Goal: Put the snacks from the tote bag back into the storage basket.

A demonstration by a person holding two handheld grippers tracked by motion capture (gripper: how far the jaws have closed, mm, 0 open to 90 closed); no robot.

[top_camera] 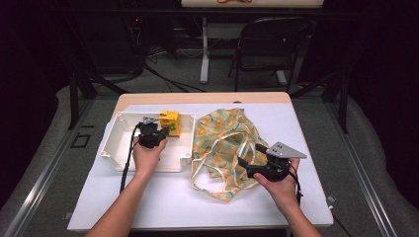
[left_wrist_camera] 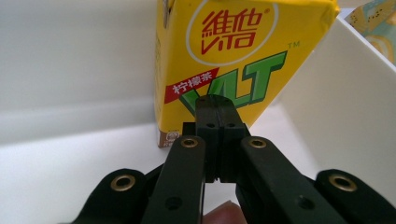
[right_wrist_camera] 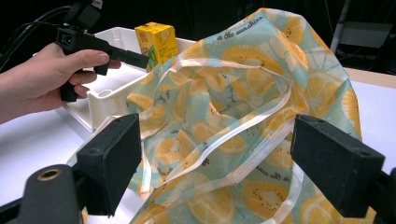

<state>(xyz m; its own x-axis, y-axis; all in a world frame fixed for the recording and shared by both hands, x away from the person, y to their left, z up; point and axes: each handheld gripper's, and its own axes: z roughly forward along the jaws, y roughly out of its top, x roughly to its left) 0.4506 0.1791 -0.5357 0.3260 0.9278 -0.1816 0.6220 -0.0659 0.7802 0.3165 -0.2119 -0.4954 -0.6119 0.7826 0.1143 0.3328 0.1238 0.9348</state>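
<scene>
We are pointing our left gripper (top_camera: pixel 159 132) at the yellow paper drink box with red and green letters (left_wrist_camera: pixel 233 60). The box is standing up inside the white plastic tray with low walls (top_camera: pixel 116 155), near the tray's far right corner. The left jaws are pressed together with nothing between them, and their tips are just in front of the box, low down on its face. We cannot tell if they are touching it.

We are holding our right gripper (right_wrist_camera: pixel 236 163) over the soft cloth bag with yellow lemon slices and pale ribbon handles (right_wrist_camera: pixel 261 93). Its jaws are wide open and are holding nothing. The bag is lying crumpled on the white table cover (top_camera: pixel 163 197), right beside the tray.

Here is what we think could go wrong. If we are pushing forward with closed jaws, the box may tip over or slide into the tray wall, because it is tall and light. If we are squeezing too hard later, the box may crush and leak. The loose handles may catch on the right jaws and pull the bag shut.
</scene>
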